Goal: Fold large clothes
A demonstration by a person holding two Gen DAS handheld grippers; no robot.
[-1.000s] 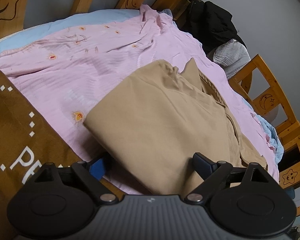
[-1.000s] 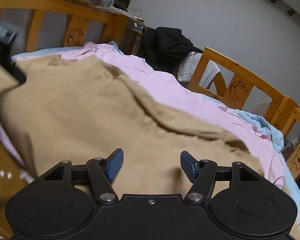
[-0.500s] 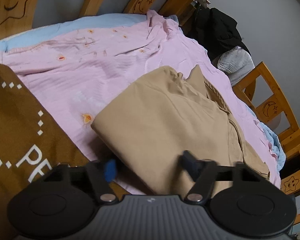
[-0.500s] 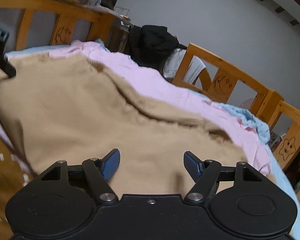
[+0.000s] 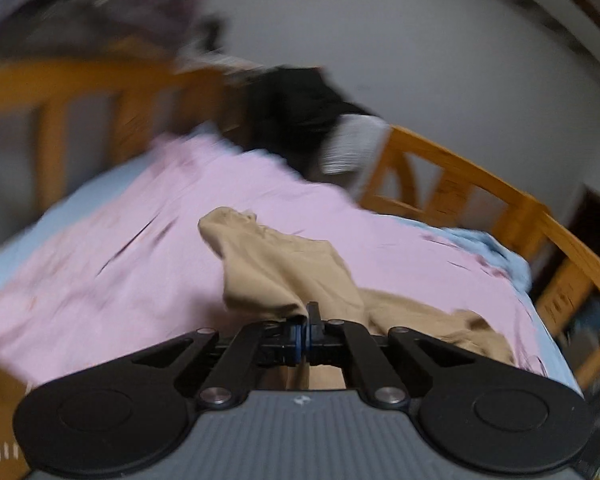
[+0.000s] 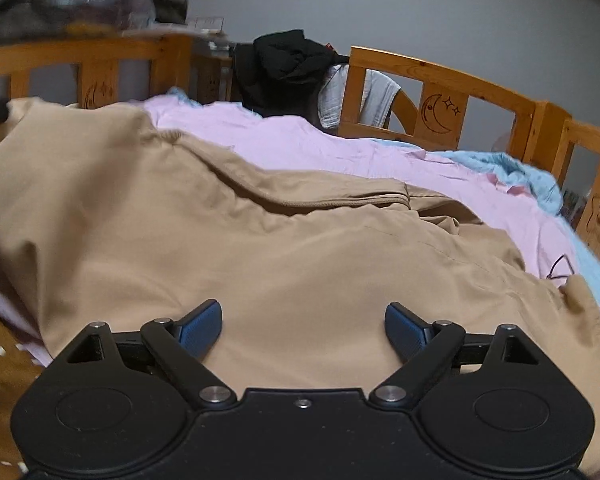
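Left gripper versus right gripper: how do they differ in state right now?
The left gripper is shut, pinching an edge of the tan garment and lifting it into a bunch; the right gripper holds nothing, its jaws opening wide above the garment's flat spread. The left wrist view is motion-blurred; the right wrist view is mostly sharp. Both point at the same garment on the pink sheet.

Garment [image 6: 260, 240] lies on bedsheet [image 6: 300, 140].
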